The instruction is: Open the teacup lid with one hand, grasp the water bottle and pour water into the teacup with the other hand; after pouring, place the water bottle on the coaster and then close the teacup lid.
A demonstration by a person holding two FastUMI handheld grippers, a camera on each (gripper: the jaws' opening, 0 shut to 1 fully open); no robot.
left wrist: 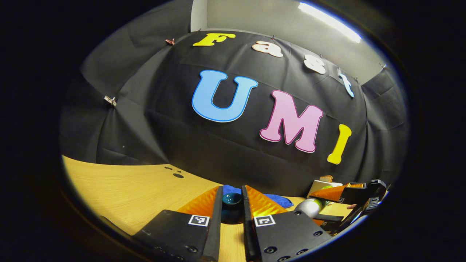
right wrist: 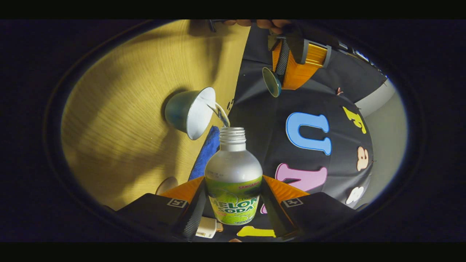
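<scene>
My right gripper (right wrist: 233, 179) is shut on a silver water bottle (right wrist: 233, 171) with a green label, held tipped on its side. A thin stream of water (right wrist: 220, 113) runs from its open neck into the teal teacup (right wrist: 189, 112), white inside, which stands on the wooden table (right wrist: 120, 127). In the left gripper view my left gripper (left wrist: 232, 196) is shut on the dark teal lid (left wrist: 232, 206), held off the table. The right gripper view has that gripper (right wrist: 278, 69) with the lid (right wrist: 272, 82) off to one side of the cup. A round tan coaster (right wrist: 166, 185) lies near my right fingers.
A blue cloth (right wrist: 208, 151) lies on the table beside the cup, also behind the lid (left wrist: 276, 199). A white box-like object (left wrist: 322, 184) stands at the back right. The right gripper (left wrist: 340, 198) and the bottle (left wrist: 308, 207) are to the right of my left fingers. A hand (right wrist: 271, 24) holds the left gripper.
</scene>
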